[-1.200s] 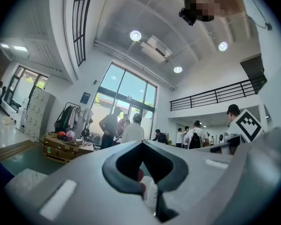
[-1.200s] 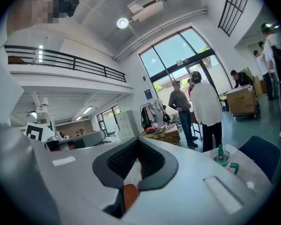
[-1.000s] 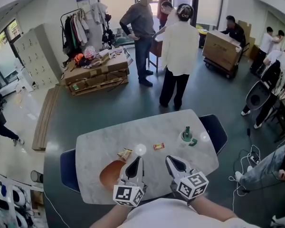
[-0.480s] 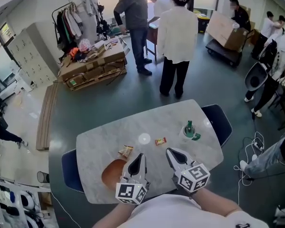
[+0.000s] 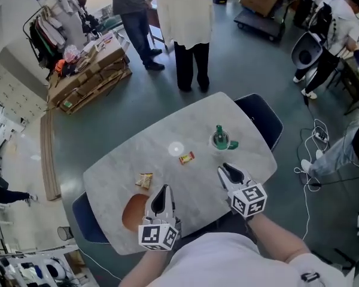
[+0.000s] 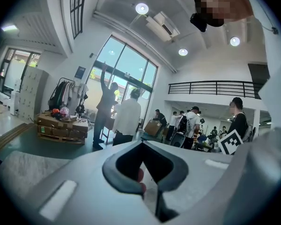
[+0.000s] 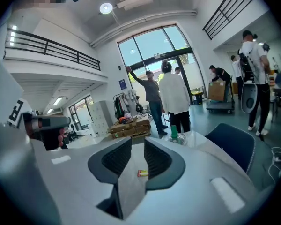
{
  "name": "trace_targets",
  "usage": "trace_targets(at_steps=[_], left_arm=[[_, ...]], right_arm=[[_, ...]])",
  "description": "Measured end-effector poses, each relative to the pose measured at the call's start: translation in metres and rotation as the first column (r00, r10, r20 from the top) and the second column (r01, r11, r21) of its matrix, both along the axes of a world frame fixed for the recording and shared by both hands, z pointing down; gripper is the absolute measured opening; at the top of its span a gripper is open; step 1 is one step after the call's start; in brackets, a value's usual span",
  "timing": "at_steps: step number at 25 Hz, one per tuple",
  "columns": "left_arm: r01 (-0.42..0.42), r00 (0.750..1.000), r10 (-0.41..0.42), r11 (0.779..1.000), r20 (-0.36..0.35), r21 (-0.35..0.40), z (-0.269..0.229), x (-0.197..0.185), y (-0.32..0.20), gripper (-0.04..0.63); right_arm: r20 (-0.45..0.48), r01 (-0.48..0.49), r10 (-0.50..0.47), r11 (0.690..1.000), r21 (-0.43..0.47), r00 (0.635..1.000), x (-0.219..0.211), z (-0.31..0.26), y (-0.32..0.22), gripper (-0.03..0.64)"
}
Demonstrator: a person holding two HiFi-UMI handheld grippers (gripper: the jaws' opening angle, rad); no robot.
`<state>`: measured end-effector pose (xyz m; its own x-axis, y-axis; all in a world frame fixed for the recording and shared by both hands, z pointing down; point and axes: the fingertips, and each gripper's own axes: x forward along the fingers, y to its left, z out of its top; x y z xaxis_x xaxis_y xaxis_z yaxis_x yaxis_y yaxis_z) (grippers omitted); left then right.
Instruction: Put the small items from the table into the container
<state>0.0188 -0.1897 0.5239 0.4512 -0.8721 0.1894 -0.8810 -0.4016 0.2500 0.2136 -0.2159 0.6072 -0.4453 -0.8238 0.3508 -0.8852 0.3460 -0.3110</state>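
Observation:
On the marble table (image 5: 239,154) lie a small yellow-brown snack packet (image 5: 145,180) and a red-yellow candy (image 5: 186,157). The brown round container (image 5: 130,213) sits at the near left, partly hidden behind my left gripper (image 5: 161,191), whose jaws are shut and empty. My right gripper (image 5: 227,171) hovers over the near right of the table. Its jaws are opening, with nothing between them. In the right gripper view the candy (image 7: 142,173) shows through the gap of that gripper (image 7: 137,142). The left gripper view shows its gripper (image 6: 142,143) closed at the tips.
A green bottle in a glass dish (image 5: 220,138) stands at the table's far right. Blue chairs sit at the right end (image 5: 260,118) and the near left (image 5: 84,220). People (image 5: 185,17) stand beyond the table, by stacked boxes on a pallet (image 5: 90,70).
Both grippers have dropped toward the table, the right one further right. The right jaws have parted from shut. The head view now looks more steeply down.

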Motion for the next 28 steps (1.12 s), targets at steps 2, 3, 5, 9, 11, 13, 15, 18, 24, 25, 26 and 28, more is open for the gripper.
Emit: trace_targets(at_steps=[2,3,5,9,11,13,15,18,24,25,26,28], left_arm=[[-0.011,1.000,0.011,1.000,0.012,-0.025,0.012,0.008,0.001,0.000],[-0.017,1.000,0.017,0.999,0.016,-0.042,0.017,0.012,0.002,0.001],[-0.024,0.999,0.025,0.997,0.023,-0.073,0.025,0.017,0.004,0.000],[-0.037,0.998,0.043,0.993,0.049,-0.116,0.040,0.027,0.010,0.001],[-0.049,0.997,0.058,0.989,0.060,-0.137,0.047,0.032,0.016,0.000],[-0.058,0.995,0.070,0.986,0.071,-0.154,0.053,0.036,0.023,0.002],[-0.059,0.994,0.074,0.984,0.086,-0.167,0.055,0.036,0.026,0.002],[-0.049,0.991,0.071,0.982,0.117,-0.182,0.054,0.034,0.027,0.002],[-0.015,0.987,0.044,0.983,0.157,-0.185,0.064,0.019,0.035,0.002],[-0.013,0.986,0.043,0.983,0.160,-0.185,0.065,0.017,0.035,0.002],[-0.013,0.986,0.044,0.983,0.162,-0.185,0.065,0.017,0.036,0.002],[-0.016,0.986,0.045,0.983,0.162,-0.181,0.064,0.016,0.035,0.002]], right_arm=[[-0.040,-0.035,0.033,0.999,-0.041,0.999,0.025,0.035,0.001,0.152],[-0.066,-0.052,0.047,0.996,-0.067,0.997,0.036,0.053,0.002,0.183],[-0.119,-0.083,0.068,0.988,-0.131,0.991,0.056,0.093,0.006,0.246],[-0.193,-0.144,0.091,0.950,-0.277,0.977,0.090,0.178,0.017,0.350],[-0.224,-0.171,0.098,0.926,-0.336,0.970,0.106,0.216,0.024,0.362],[-0.249,-0.188,0.095,0.905,-0.382,0.964,0.118,0.249,0.027,0.365],[-0.266,-0.192,0.085,0.892,-0.409,0.960,0.125,0.272,0.024,0.365],[-0.279,-0.194,0.074,0.882,-0.430,0.957,0.131,0.296,0.014,0.365],[-0.312,-0.217,0.071,0.860,-0.462,0.947,0.134,0.326,0.002,0.335],[-0.329,-0.229,0.074,0.856,-0.464,0.941,0.135,0.329,0.003,0.305],[-0.348,-0.241,0.076,0.854,-0.461,0.934,0.136,0.330,0.005,0.197],[-0.372,-0.244,0.070,0.862,-0.445,0.926,0.135,0.328,0.005,0.133]])
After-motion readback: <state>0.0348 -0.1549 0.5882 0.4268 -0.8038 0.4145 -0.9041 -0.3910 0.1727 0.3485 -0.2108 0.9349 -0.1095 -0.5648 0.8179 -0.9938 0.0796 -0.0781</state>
